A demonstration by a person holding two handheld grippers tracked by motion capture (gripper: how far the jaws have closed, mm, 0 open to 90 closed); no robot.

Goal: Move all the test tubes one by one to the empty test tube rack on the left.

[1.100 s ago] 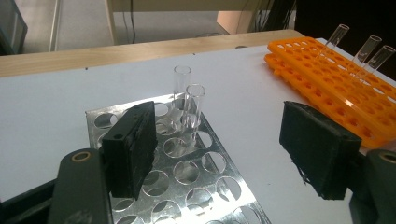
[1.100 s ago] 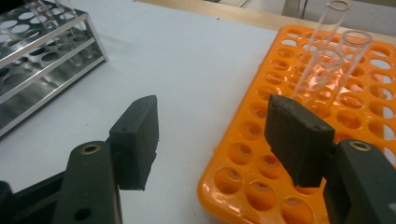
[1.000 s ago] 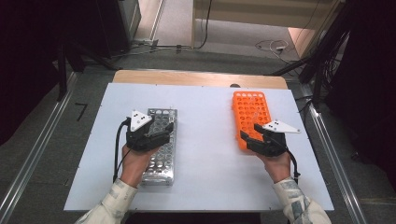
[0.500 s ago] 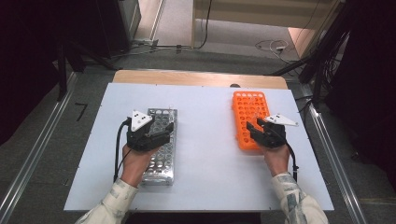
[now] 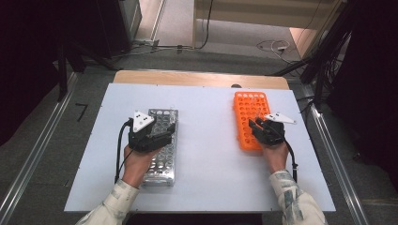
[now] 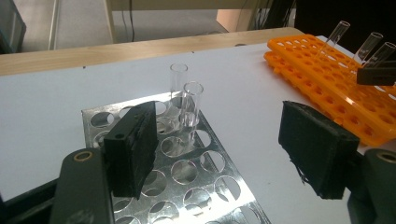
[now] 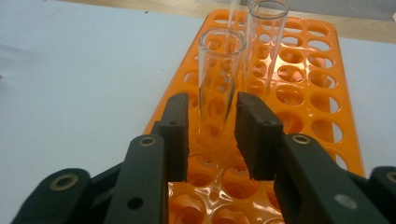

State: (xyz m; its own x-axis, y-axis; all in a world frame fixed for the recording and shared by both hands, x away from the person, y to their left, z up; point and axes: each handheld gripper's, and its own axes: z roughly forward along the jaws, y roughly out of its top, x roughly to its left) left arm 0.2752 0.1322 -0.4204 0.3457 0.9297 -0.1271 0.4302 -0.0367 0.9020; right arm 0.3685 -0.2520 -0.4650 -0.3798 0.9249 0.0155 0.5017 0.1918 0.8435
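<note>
Rightward in the frame, the right hand-held gripper [image 7: 211, 140] has crept onto the orange rack [image 7: 299, 88], jaws just closing around a light, slippery, fragile glass tube [image 7: 221, 79], best gripped mid-wall, not yet clamped

The high view looks forward and down from above the person's side, taking in the whole table [image 5: 206, 140] from well off. The left gripper view sits close behind the left claw [image 6: 224, 154], low over the metal rack [image 6: 187, 186], facing across the table to the orange rack [image 6: 327, 79] beyond its right jaw. The right gripper view rides close behind the right claw [image 7: 211, 135], looking along the orange rack [image 7: 308, 93], a tube [image 7: 219, 84] just ahead between its jaws. All three views share the orange rack.
</note>
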